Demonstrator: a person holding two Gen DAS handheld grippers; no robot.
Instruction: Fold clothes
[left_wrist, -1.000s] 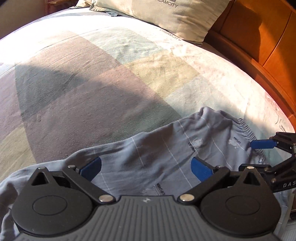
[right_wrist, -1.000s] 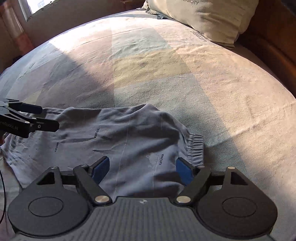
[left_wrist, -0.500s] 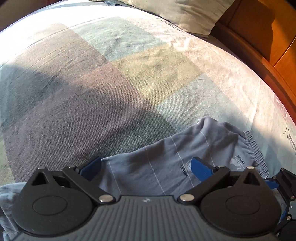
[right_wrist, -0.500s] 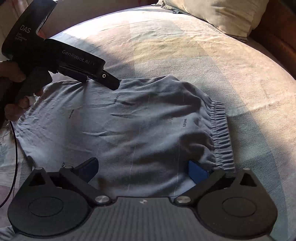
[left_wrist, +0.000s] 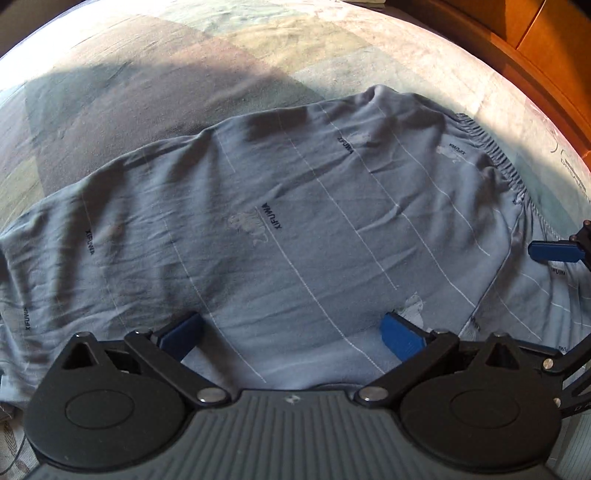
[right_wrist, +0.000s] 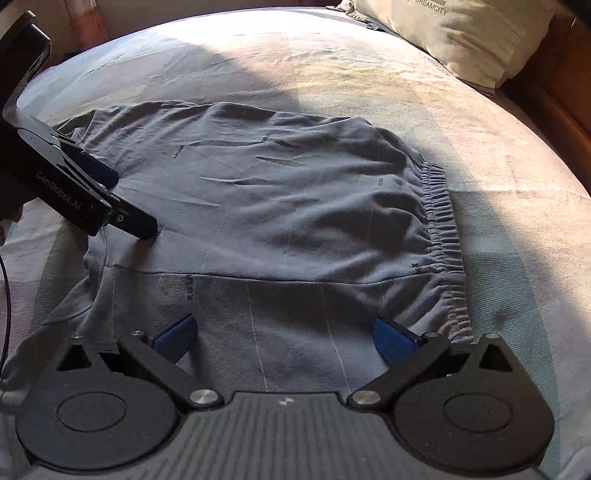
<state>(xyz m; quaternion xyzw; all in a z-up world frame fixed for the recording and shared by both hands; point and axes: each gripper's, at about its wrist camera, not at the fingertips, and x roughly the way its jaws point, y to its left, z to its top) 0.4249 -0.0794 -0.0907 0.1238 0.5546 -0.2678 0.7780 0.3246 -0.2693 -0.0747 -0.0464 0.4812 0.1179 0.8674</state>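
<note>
- Left gripper (left_wrist: 291, 332): jaws spread wide, blue pads (left_wrist: 400, 338) apart over grey cloth, nothing pinched between them; seen from the right wrist view at far left, tips down on or just above the cloth, contact not certain.
- Right gripper (right_wrist: 282, 338): jaws at full spread, nothing clamped; pads hover over the near part of the garment, just left of its waistband.
- Grey-blue shorts (right_wrist: 280, 206): spread across the bed, folded over on themselves; upper layer ends at a stitched edge running left to right, lower layer shows nearer the camera.
- Elastic waistband (right_wrist: 443, 236): gathered, on the right side of the garment.
- Thin white stripes and small dark lettering on the cloth; creases through the middle.
- Bedsheet (right_wrist: 332, 70): pale colour blocks, part sunlit, part in shadow.
- Pillow (right_wrist: 469, 33): far right, printed lettering.
- Wooden headboard (left_wrist: 546, 48): far right, orange-brown.
- Dark cable (right_wrist: 4, 295): along the left edge.
</note>
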